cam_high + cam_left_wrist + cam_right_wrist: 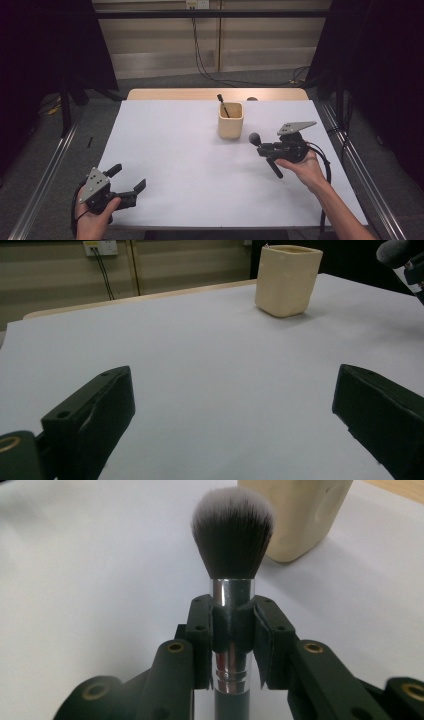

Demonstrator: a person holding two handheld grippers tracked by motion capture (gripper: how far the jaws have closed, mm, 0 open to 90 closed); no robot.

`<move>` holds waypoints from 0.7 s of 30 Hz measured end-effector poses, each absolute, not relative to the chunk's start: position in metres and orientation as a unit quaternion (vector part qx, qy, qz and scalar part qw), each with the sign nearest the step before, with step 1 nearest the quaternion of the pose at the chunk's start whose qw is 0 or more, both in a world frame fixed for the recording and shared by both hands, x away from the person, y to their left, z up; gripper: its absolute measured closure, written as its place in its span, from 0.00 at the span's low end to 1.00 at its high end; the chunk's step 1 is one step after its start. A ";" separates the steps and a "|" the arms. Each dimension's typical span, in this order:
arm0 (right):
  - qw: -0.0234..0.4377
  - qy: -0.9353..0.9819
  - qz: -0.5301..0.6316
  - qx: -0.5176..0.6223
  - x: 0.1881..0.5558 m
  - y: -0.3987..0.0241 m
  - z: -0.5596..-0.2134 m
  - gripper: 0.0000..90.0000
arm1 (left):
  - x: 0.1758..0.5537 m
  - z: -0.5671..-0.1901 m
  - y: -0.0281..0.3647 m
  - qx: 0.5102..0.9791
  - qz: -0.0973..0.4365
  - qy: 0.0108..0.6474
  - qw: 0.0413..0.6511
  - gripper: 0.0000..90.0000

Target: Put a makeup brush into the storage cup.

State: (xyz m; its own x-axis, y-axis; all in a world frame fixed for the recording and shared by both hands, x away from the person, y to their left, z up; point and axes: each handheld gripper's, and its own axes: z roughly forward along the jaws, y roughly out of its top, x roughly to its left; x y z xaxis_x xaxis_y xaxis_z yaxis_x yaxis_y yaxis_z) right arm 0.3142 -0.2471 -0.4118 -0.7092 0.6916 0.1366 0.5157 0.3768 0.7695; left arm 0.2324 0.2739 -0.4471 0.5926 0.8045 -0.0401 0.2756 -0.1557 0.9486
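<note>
A cream cup (230,121) stands on the white table top (190,165), right of centre toward the back, with a thin black stick (223,105) leaning in it. My right gripper (264,148) hovers just right of the cup, shut on a makeup brush (265,156) by its silver ferrule (231,611); the dark, grey-tipped bristles (233,532) point toward the cup (295,515). My left gripper (131,179) rests at the table's near left corner, jaws wide apart with nothing between them. The cup (287,280) stands far beyond the left gripper (232,410).
A wooden strip (215,94) edges the table's far side. Metal rails (42,180) run along both sides of the table. Cables hang from a wall socket (197,4) at the back.
</note>
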 end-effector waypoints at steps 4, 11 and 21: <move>0.113 0.806 0.441 0.378 0.314 -0.251 -0.412 0.80 | 0.232 -0.447 0.274 0.719 0.250 0.374 0.530 0.04; 0.138 0.774 0.491 0.375 0.311 -0.255 -0.408 0.80 | 0.234 -0.447 0.274 0.719 0.249 0.374 0.531 0.04; 0.161 0.742 0.537 0.368 0.311 -0.259 -0.399 0.80 | 0.237 -0.447 0.272 0.716 0.241 0.375 0.537 0.04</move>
